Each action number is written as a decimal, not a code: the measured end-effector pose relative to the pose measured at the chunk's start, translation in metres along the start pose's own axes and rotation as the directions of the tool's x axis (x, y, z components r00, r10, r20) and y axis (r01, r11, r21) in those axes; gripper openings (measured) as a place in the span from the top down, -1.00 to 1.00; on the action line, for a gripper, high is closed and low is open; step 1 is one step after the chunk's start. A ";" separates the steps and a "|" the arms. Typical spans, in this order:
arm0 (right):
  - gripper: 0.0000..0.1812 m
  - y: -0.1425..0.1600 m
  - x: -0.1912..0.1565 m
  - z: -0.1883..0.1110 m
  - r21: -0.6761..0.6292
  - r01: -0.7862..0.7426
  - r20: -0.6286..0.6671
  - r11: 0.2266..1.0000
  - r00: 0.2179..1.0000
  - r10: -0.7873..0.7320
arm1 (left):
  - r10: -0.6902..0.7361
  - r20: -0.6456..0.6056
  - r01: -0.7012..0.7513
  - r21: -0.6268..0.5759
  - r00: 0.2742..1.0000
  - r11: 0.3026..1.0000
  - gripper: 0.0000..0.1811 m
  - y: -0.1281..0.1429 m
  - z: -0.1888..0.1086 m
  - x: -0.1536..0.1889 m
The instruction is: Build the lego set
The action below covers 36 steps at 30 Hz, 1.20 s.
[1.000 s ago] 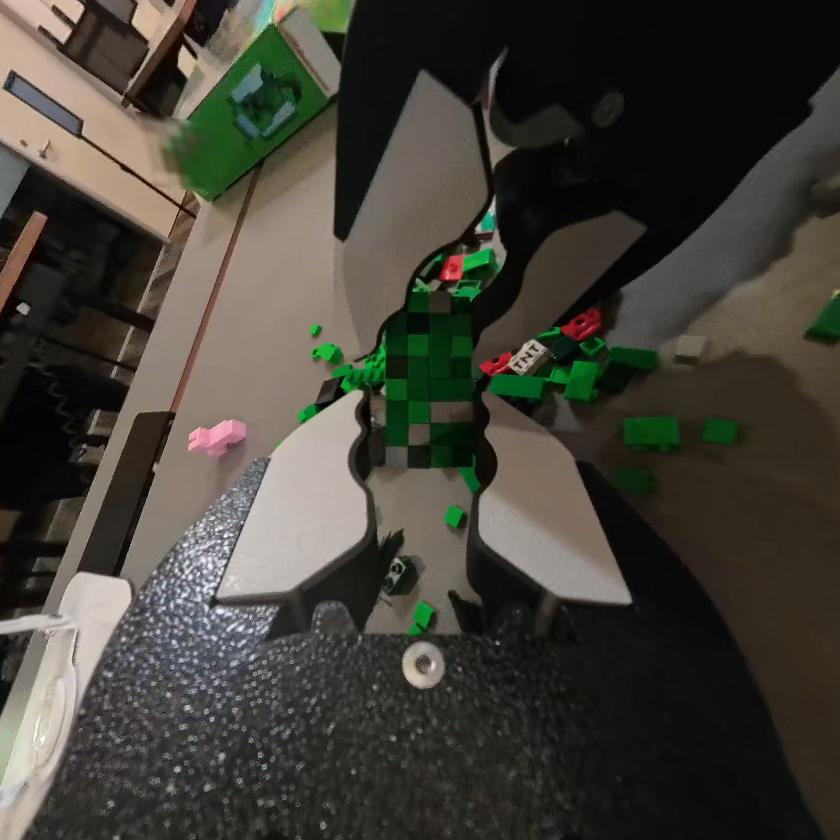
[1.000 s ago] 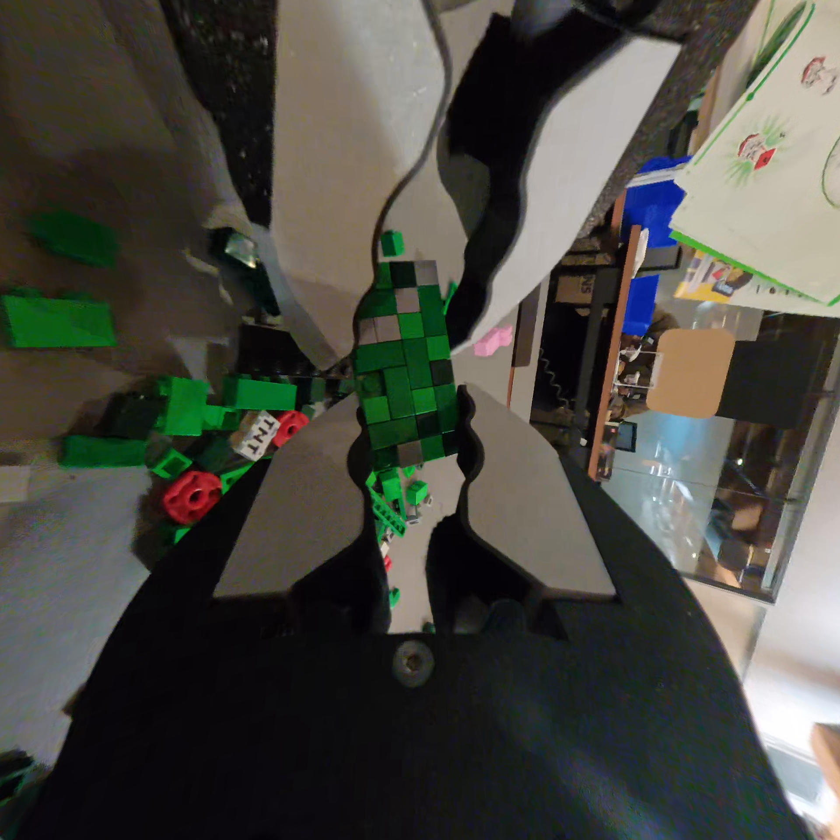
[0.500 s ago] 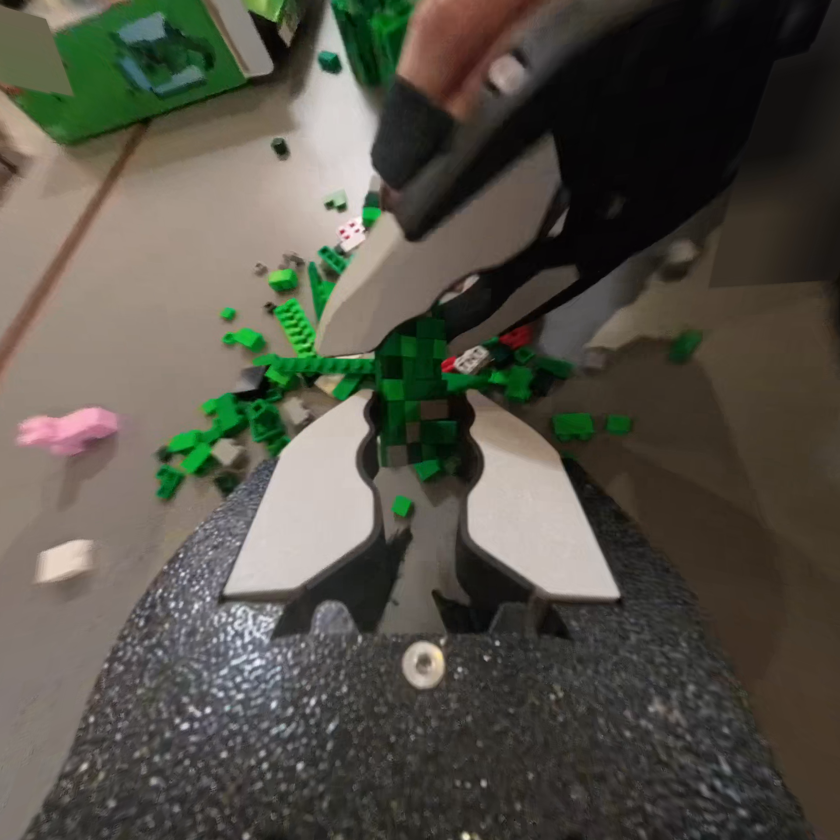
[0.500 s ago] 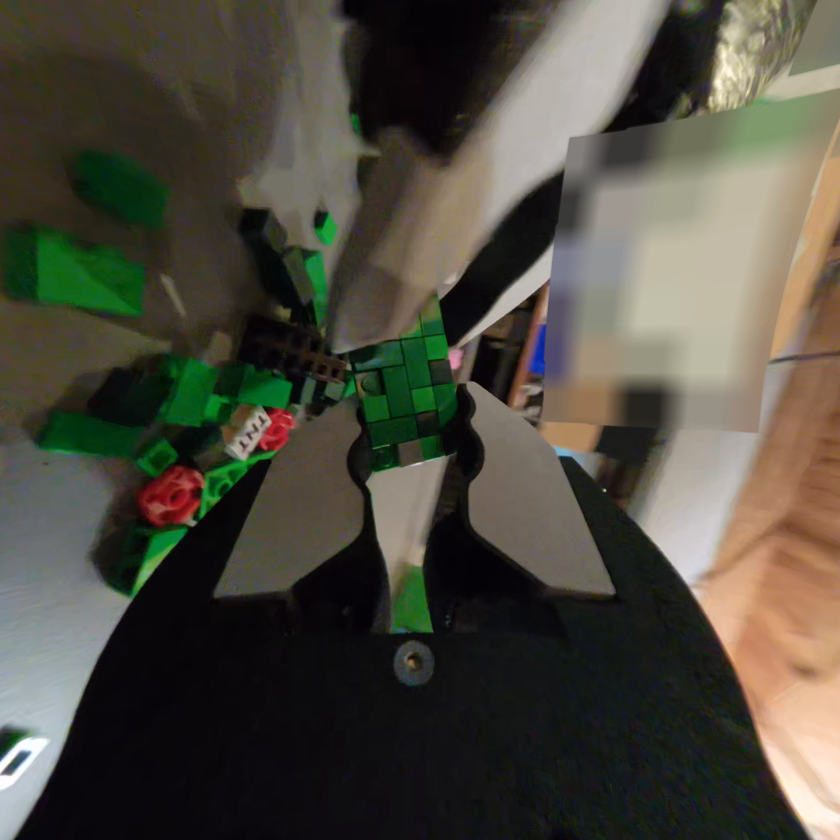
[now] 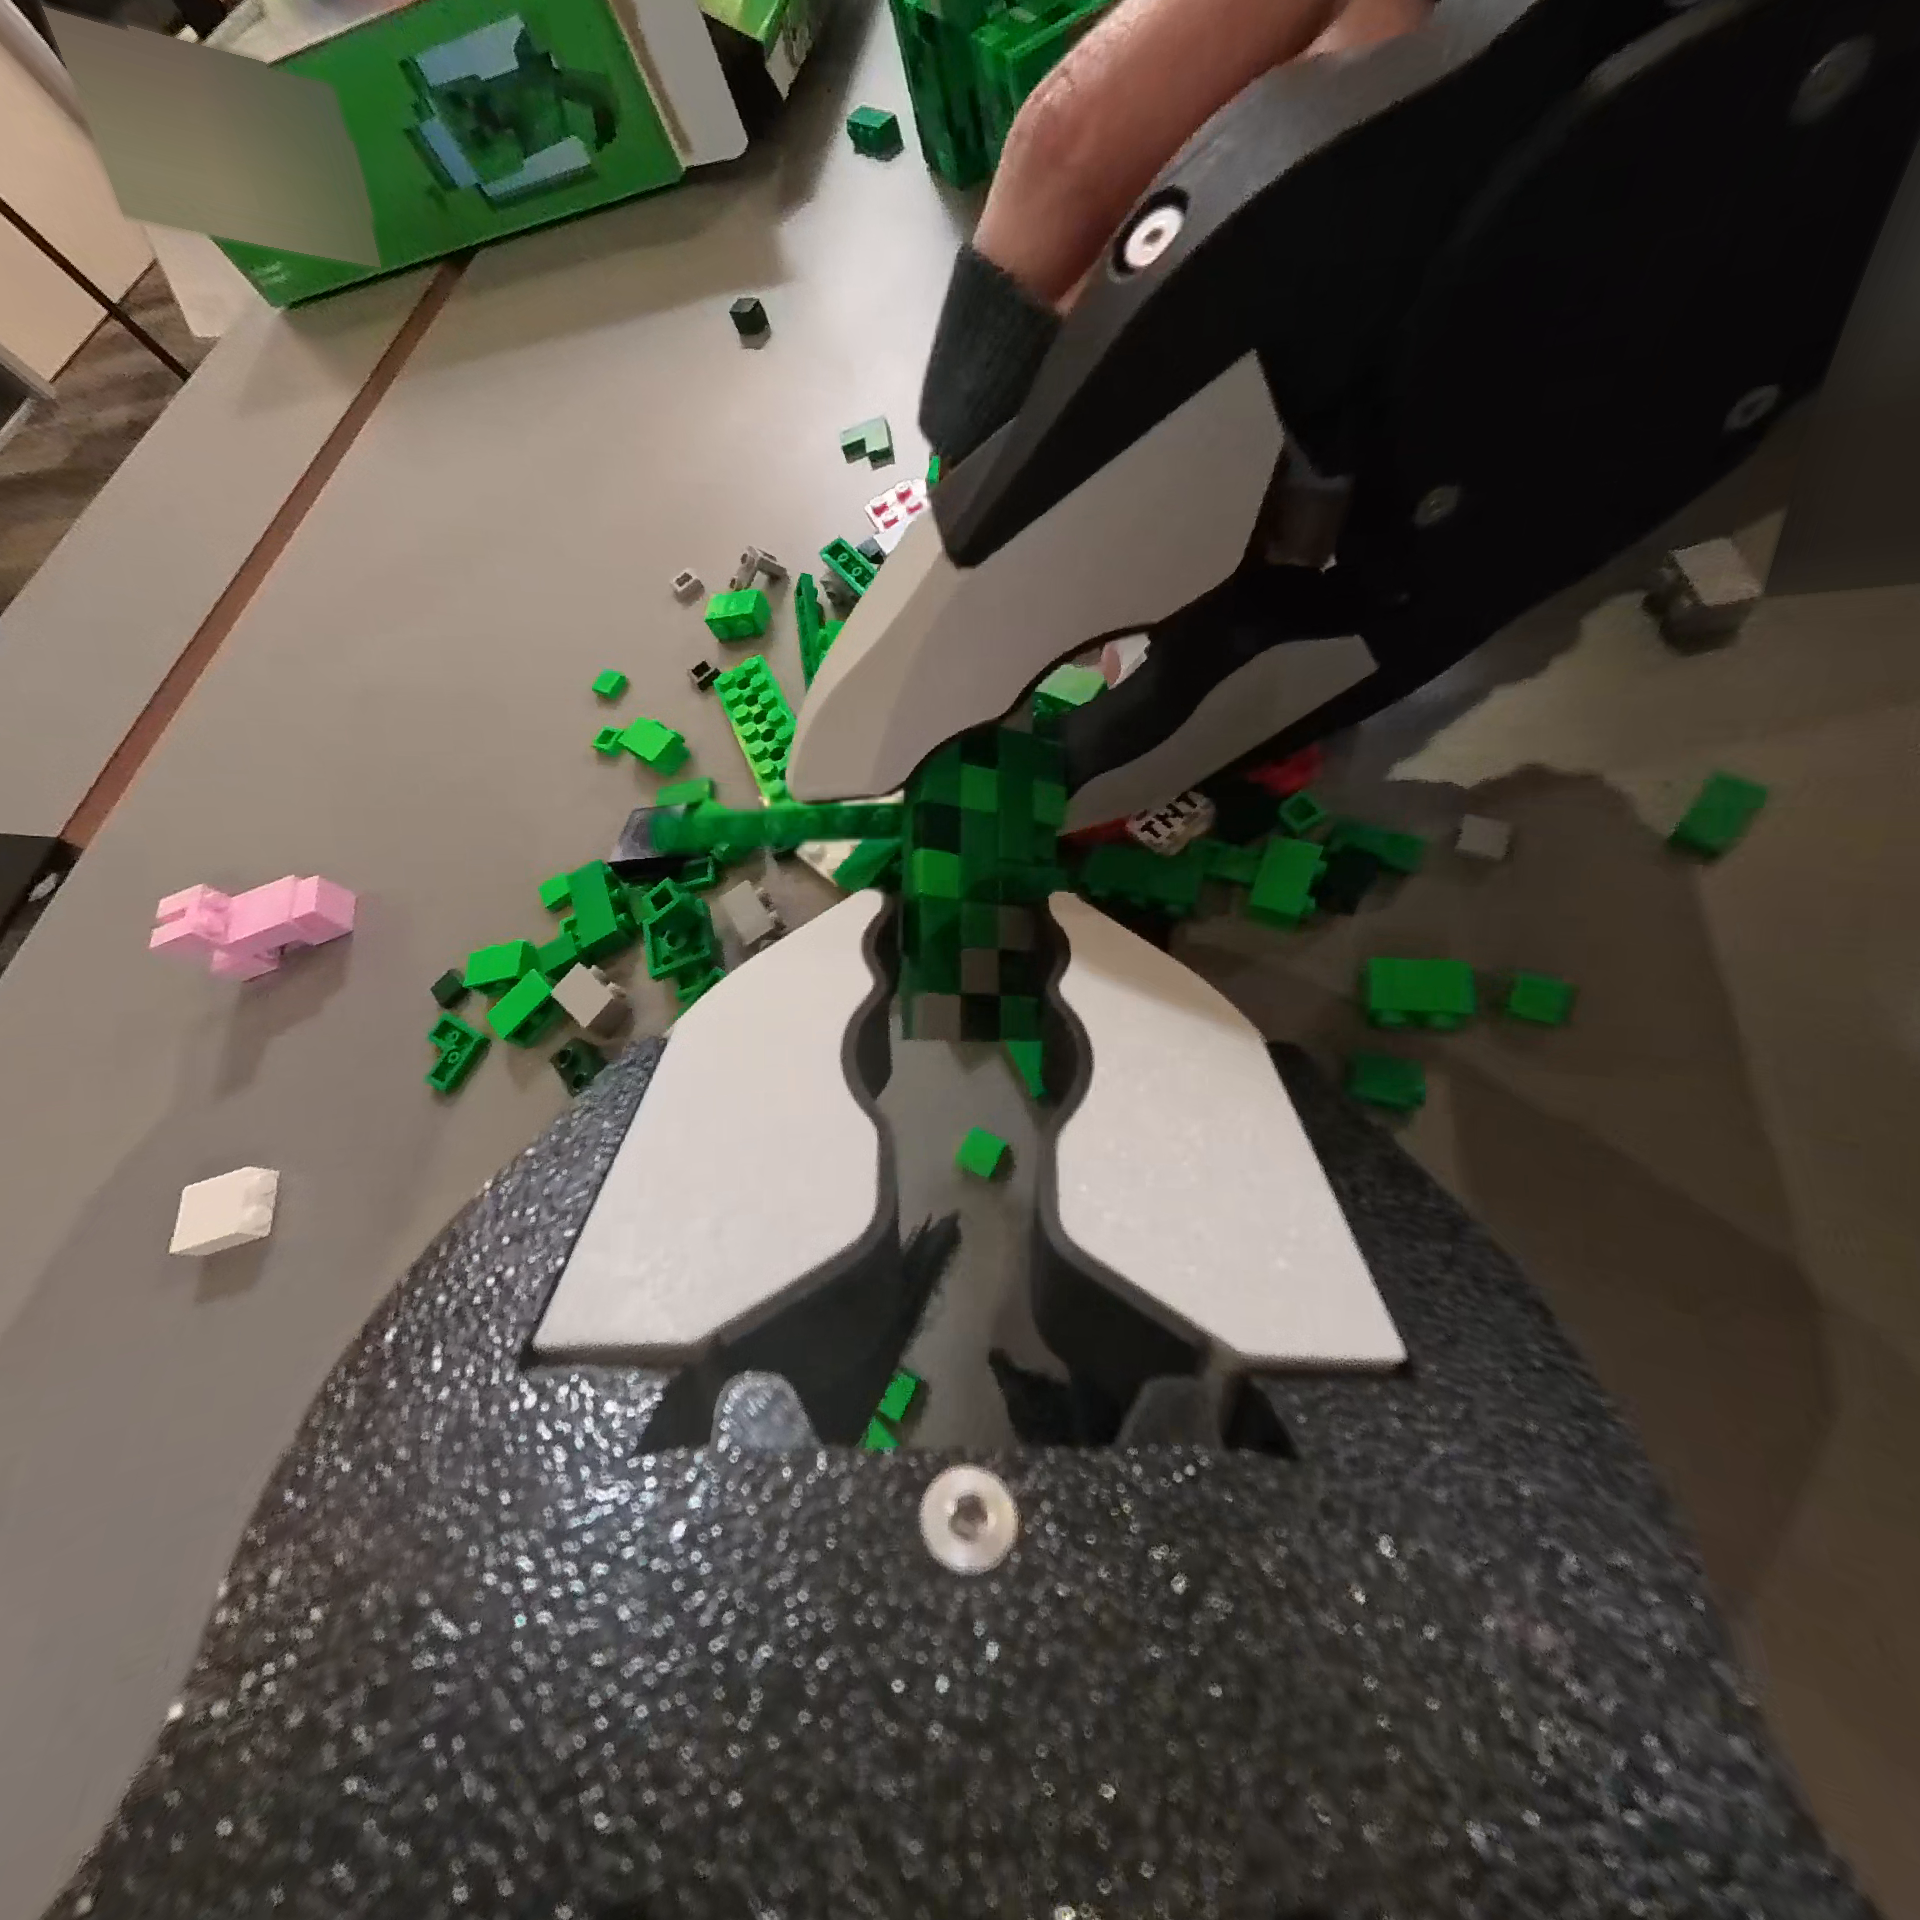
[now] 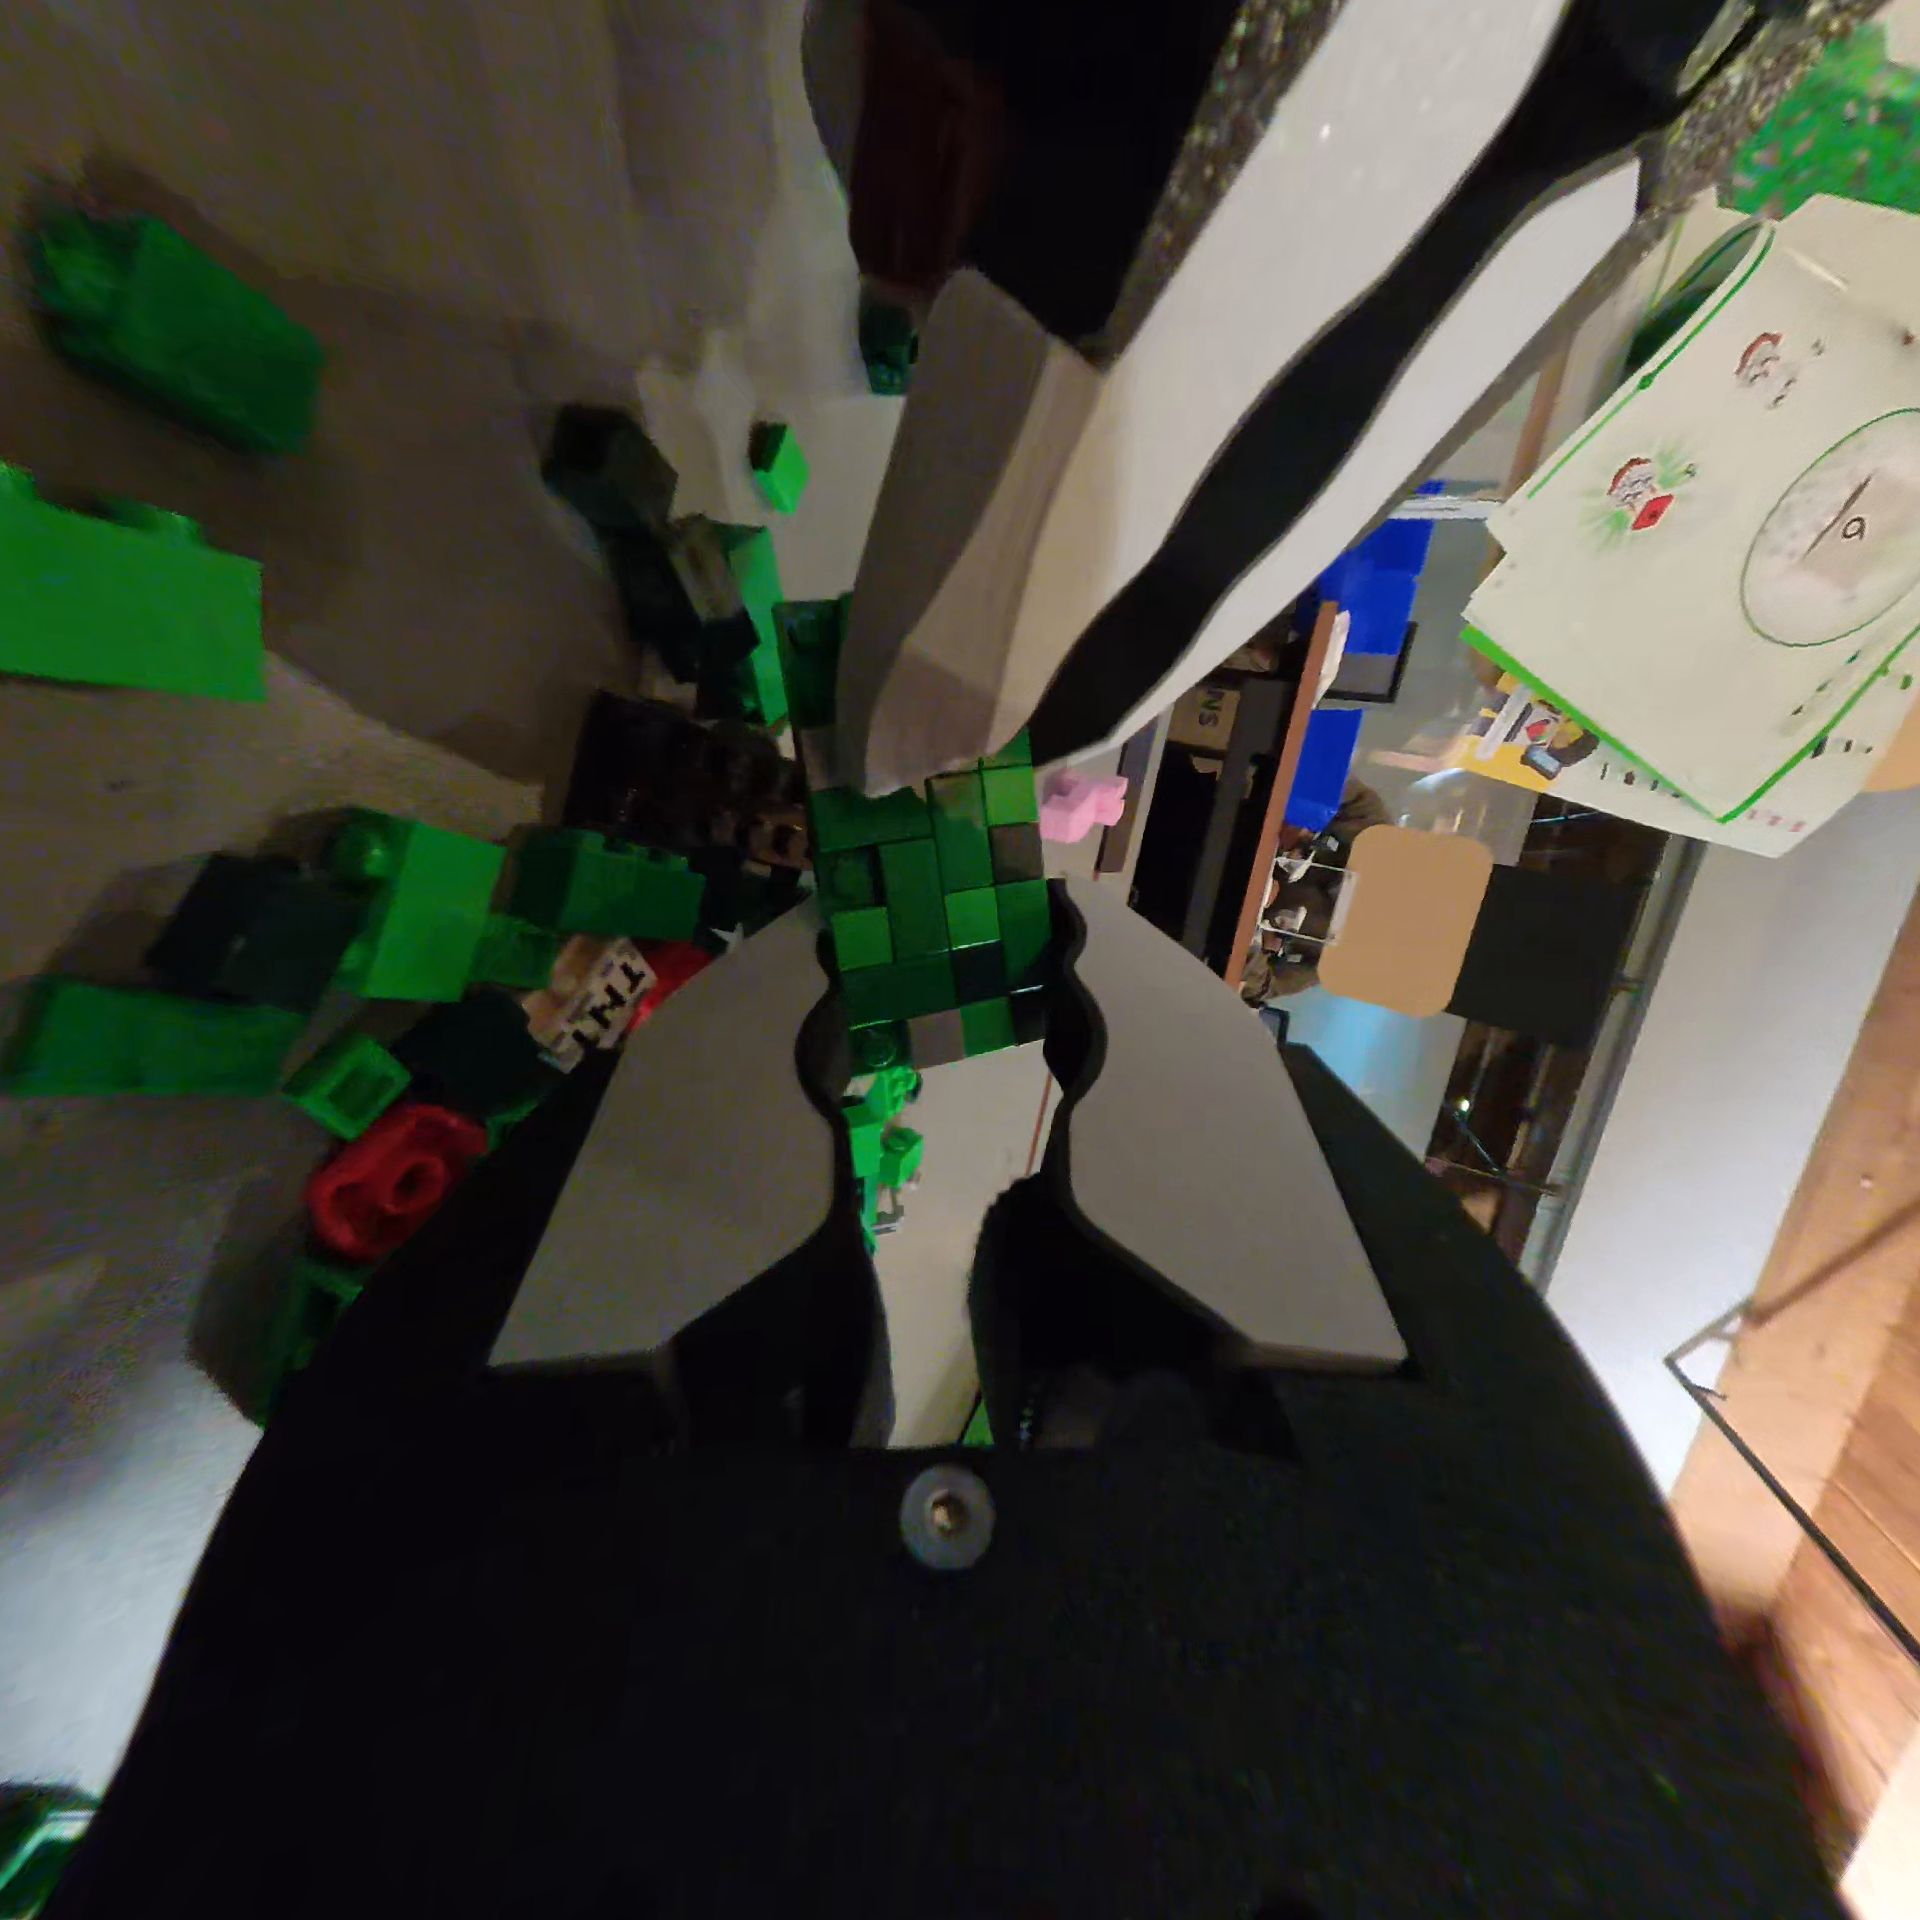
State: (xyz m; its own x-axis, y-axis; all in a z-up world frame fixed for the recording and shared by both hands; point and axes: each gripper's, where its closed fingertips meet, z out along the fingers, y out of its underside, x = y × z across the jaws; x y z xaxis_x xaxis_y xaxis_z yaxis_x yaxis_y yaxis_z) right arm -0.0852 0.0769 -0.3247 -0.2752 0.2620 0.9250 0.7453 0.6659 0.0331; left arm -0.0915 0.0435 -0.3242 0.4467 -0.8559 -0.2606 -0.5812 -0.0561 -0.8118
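A green, dark green and grey checkered Lego block (image 5: 977, 883) is held above the brown table (image 5: 364, 582) between both grippers. My left gripper (image 5: 971, 914) is shut on its near end. My right gripper (image 5: 966, 790), with a hand on it, comes in from the upper right and is shut on the far end. A thin green plate (image 5: 769, 826) sticks out to the left of the block. In the right wrist view my right gripper (image 6: 940, 914) grips the block (image 6: 925, 914), and the left gripper (image 6: 935, 769) clamps it from above.
Loose green, grey and black bricks (image 5: 623, 914) lie scattered under the block. A pink pig (image 5: 255, 920) and a white brick (image 5: 223, 1210) lie to the left. A green box (image 5: 488, 156) stands at the back. A red round piece (image 6: 395, 1190) and an instruction booklet (image 6: 1714, 520) show in the right wrist view. My two grippers' fingertips are within a few centimetres of each other. The red round piece (image 6: 395, 1190) is about 7 cm from my left fingertips.
Both grippers have turned together with the block still held between them. The left wrist view now looks down over the table and the brick pile.
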 end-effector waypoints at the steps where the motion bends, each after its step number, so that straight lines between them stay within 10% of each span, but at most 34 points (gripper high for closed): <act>1: 0.61 0.000 0.000 0.000 0.003 -0.007 0.000 1.000 1.000 0.007 | -0.004 -0.001 0.004 -0.001 1.000 1.000 0.72 0.000 -0.001 -0.001; 14: 0.61 -0.002 0.000 -0.003 -0.013 -0.094 0.059 0.995 0.994 0.095 | 0.288 0.130 -0.269 -0.143 0.949 0.952 0.60 0.006 0.008 0.000; 27: 0.61 -0.007 0.014 -0.008 -0.006 0.098 -0.114 0.995 0.989 -0.098 | -0.080 -0.143 0.088 0.053 0.987 0.995 0.75 -0.009 -0.006 0.013; 36: 0.61 0.000 -0.003 -0.001 0.006 -0.082 0.058 0.997 0.995 0.082 | 0.094 0.028 -0.093 -0.047 0.995 0.995 0.51 0.001 -0.003 0.000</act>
State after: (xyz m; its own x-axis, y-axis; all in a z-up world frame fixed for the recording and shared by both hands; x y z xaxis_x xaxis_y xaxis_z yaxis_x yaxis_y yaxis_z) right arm -0.0835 0.0755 -0.3270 -0.2483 0.3558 0.9010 0.7615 0.6466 -0.0455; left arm -0.0938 0.0417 -0.3236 0.4088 -0.8428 -0.3501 -0.6513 -0.0007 -0.7588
